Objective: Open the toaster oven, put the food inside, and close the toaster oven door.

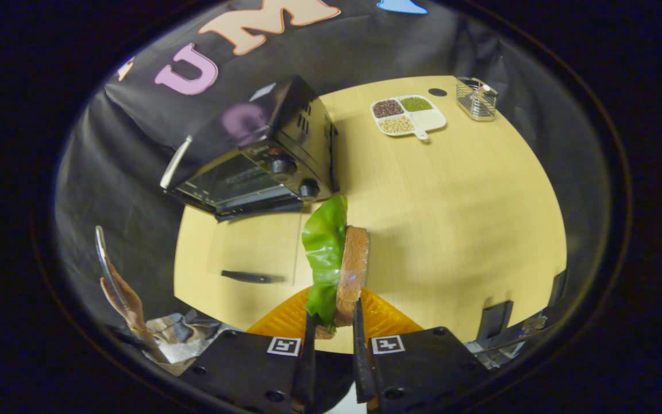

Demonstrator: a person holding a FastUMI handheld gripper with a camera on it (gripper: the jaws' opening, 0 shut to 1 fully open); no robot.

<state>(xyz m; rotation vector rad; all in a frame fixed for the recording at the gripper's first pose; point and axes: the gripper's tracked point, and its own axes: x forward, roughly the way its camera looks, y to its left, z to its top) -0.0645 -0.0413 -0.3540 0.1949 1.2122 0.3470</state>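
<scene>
One claw point(334, 330) clamped on sandwich point(337, 264) — above wooden table point(451, 218), toaster oven point(250, 155) door open.

Brightly lit from above; soft shadows on the table point(451, 190) beside the toaster oven point(262, 155). Strong fisheye bending toward the rim, dim edges, glare on the oven's glass.

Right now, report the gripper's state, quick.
Gripper: shut on the sandwich, bread and lettuce pinched between both fingers, above the orange plate.
</scene>
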